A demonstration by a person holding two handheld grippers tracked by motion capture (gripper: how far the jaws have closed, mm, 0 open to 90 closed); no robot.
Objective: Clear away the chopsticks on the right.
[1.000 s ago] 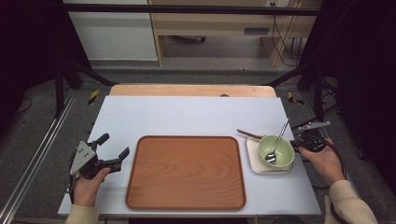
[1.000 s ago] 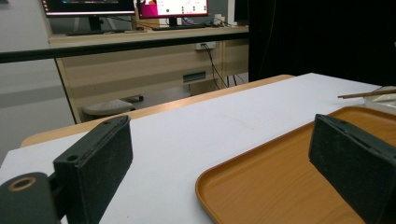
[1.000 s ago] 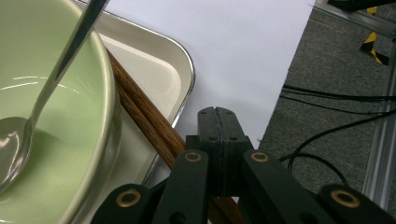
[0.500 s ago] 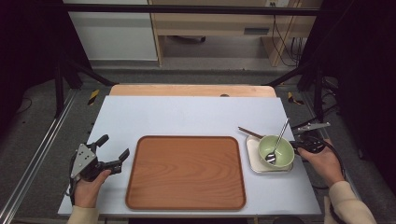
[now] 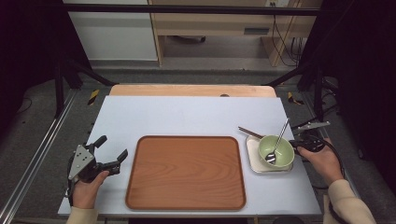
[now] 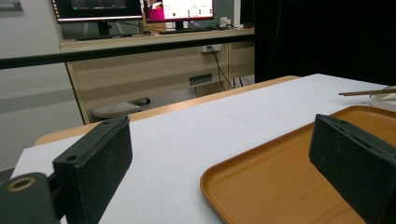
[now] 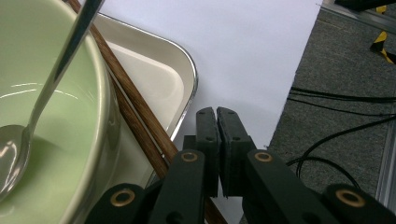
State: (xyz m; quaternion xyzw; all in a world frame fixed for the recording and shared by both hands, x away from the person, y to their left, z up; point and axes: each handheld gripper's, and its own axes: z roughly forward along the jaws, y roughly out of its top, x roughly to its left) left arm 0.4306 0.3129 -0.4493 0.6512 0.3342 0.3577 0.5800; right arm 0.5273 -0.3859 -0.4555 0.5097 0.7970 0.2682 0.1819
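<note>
A green bowl [image 5: 268, 143] with a metal spoon [image 5: 280, 135] leaning in it stands on a white dish [image 5: 254, 158] at the table's right. Brown chopsticks [image 5: 249, 132] rest across the dish's far corner. My right gripper [image 5: 295, 143] sits just right of the bowl, shut with nothing between its pads. In the right gripper view its tips [image 7: 216, 112] lie beside the chopsticks [image 7: 135, 112] and the dish rim [image 7: 187, 70], apart from the bowl [image 7: 56, 102]. My left gripper [image 5: 112, 147] stands open over the table's left, its jaws wide and bare, next to a wooden tray [image 5: 187, 172].
The white tabletop [image 5: 187, 114] has a wooden strip [image 5: 191, 90] along its far edge. Right of the table edge is dark floor with cables [image 7: 336, 98]. In the left gripper view the tray's near corner [image 6: 280, 182] lies between the jaws, and a desk with monitors [image 6: 177, 9] stands beyond.
</note>
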